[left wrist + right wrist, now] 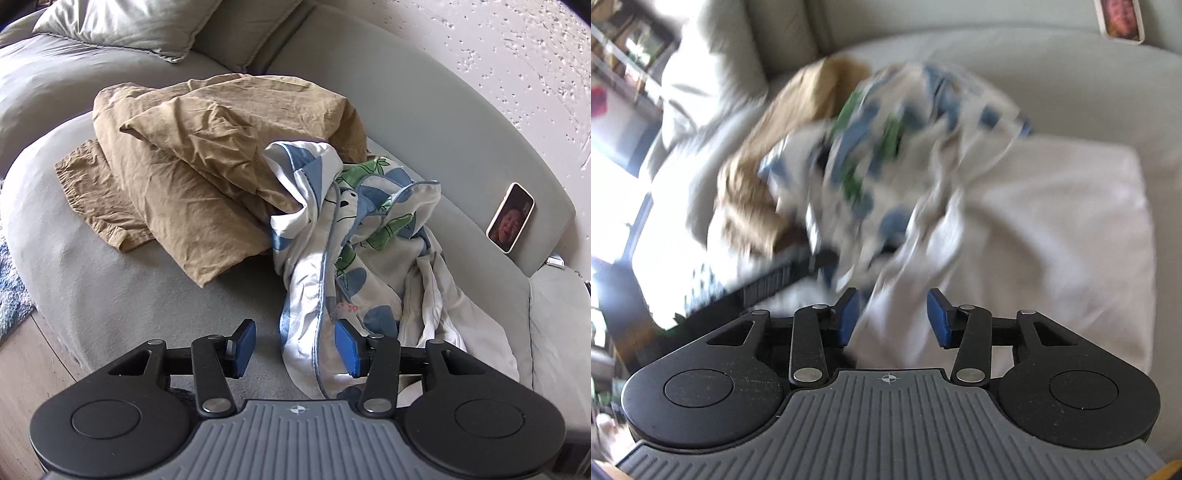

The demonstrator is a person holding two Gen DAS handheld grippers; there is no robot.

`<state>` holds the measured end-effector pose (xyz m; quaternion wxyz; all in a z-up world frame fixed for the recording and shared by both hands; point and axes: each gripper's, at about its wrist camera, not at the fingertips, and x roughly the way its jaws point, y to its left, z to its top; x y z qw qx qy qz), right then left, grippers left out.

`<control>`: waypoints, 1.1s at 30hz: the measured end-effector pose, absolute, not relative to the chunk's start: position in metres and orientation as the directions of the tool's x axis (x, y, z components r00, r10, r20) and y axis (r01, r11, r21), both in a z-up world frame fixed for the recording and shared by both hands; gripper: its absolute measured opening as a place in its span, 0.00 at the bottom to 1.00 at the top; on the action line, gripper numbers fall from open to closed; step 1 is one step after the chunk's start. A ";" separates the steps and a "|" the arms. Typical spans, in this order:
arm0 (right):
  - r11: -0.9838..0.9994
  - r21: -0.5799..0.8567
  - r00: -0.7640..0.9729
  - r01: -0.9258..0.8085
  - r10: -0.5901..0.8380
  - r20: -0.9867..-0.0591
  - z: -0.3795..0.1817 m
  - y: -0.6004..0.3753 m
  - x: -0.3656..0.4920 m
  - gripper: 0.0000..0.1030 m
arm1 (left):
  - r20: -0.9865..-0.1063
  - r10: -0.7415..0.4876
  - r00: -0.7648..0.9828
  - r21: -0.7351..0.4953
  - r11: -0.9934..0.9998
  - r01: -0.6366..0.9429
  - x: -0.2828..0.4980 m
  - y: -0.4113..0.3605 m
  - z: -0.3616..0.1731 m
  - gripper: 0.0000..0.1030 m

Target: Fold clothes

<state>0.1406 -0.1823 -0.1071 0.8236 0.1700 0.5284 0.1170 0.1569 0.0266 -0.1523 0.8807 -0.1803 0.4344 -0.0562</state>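
Left wrist view looks forward and down across the grey sofa, close to the printed garment. Right wrist view, blurred, faces the same garment from nearer; both share the phone behind it

- No words, brand names or numbers can be read in either view.
- The one sign is a small crosshair mark, a circle crossed by two lines, on the ribbed grey body of the left gripper, near its front edge.
- The same mark sits on the right gripper, in the same place.
- The phone screen shows a face and no legible writing.
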 end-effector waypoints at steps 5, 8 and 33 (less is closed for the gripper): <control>0.940 0.323 0.411 -0.109 0.338 -0.847 -0.127 -0.155 0.130 0.48 | -0.739 -0.263 0.620 -0.394 0.916 -0.080 0.156 0.033 -0.152 0.45; 0.943 0.301 0.416 -0.140 0.332 -0.846 -0.135 -0.145 0.127 0.50 | -0.736 -0.268 0.621 -0.401 0.912 -0.082 0.156 0.034 -0.152 0.45; 0.960 0.091 0.549 -0.264 0.227 -0.804 -0.143 -0.119 0.101 0.43 | -0.739 -0.269 0.618 -0.398 0.914 -0.079 0.159 0.033 -0.154 0.45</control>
